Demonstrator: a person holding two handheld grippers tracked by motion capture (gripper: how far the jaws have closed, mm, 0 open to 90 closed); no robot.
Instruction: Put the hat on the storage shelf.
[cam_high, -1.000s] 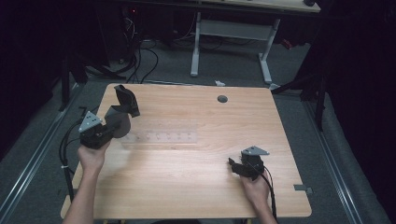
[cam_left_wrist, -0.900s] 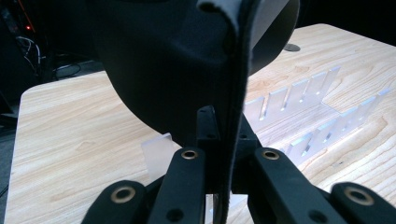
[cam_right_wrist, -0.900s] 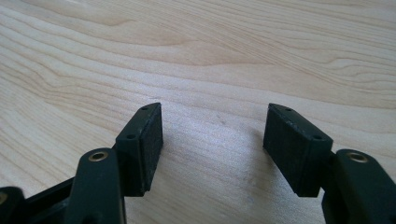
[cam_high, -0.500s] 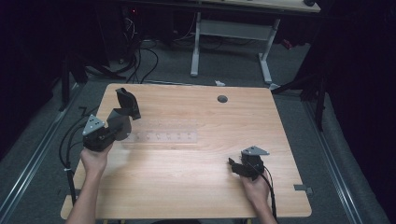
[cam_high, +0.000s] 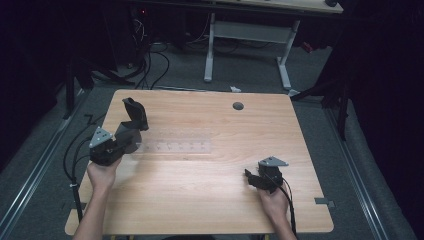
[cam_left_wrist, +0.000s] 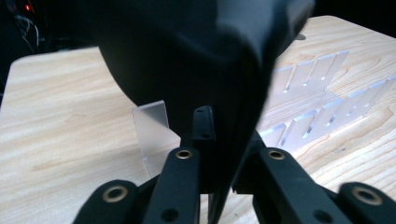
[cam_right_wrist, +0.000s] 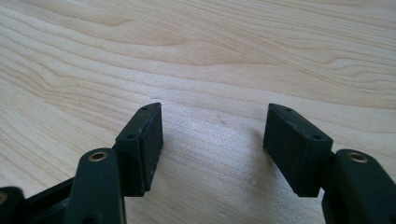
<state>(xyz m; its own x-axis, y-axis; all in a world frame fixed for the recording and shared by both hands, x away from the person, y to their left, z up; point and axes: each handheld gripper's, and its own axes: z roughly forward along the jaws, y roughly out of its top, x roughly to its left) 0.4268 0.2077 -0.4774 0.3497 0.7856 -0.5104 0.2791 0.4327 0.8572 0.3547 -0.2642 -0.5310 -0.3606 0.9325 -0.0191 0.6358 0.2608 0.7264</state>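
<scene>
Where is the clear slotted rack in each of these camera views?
High view: the clear slotted rack lies mid-table, just right of the left gripper, which clamps a black object.
Left gripper view: the rack is at the upper right, beyond the jaws.
Right gripper view: faces bare wood between its spread jaws.
Shared landmark: the wooden tabletop.

Bright tabletop, dark surroundings, close-up blur

In the left gripper view, much of the clear slotted rack (cam_left_wrist: 322, 93) was hidden by a blurred black object (cam_left_wrist: 196, 56). The object's top was cut off by the edge.
</scene>
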